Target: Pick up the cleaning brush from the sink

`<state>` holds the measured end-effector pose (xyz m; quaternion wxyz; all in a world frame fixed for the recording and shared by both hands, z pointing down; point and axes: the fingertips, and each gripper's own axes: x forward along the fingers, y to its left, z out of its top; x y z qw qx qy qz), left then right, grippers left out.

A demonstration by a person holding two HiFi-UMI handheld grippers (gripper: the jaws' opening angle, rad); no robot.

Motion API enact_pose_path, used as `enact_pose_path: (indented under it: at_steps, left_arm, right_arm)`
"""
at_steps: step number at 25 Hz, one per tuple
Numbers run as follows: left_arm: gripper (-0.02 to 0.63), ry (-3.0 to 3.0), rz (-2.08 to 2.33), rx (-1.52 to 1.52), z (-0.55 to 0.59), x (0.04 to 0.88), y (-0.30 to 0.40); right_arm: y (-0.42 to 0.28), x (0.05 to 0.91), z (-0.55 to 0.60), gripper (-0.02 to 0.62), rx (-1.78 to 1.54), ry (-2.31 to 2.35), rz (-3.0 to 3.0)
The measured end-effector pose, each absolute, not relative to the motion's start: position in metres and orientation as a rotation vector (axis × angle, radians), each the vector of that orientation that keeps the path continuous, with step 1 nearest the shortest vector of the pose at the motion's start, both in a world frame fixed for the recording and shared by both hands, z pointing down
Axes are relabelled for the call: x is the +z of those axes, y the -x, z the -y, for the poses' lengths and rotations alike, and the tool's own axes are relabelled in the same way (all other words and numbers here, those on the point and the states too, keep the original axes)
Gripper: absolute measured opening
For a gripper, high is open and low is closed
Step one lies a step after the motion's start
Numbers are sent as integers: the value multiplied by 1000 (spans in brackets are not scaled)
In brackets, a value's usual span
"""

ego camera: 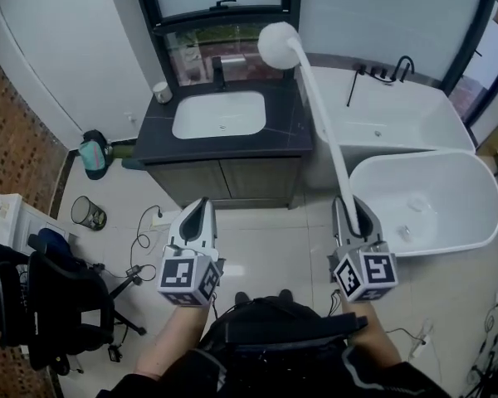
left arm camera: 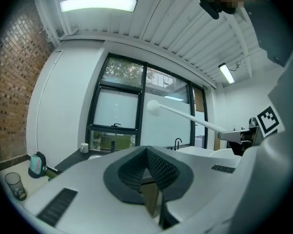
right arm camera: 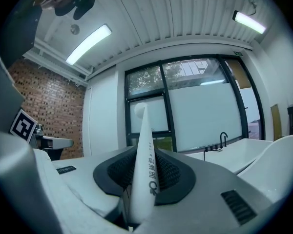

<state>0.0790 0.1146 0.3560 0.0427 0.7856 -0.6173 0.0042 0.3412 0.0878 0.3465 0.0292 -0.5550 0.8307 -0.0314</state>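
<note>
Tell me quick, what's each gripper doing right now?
Left gripper: closed, holding nothing.
Right gripper: closed on the cleaning brush, gripping its white handle.

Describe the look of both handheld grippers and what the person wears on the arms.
Both the left gripper and right gripper have white, tapering plastic bodies. Each carries a cube with black-and-white square markers. The jaws are lined with dark grey textured pads. The person wears dark sleeves.
</note>
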Motion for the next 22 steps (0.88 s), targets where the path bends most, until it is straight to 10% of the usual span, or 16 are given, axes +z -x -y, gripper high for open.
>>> enact_pose_path:
  at_steps: [22]
  left_arm:
    - [0, -2379, 1859, 41, -132, 368, -83]
  right_arm:
    - [-348, 358, -95, 83, -104, 1709, -2566]
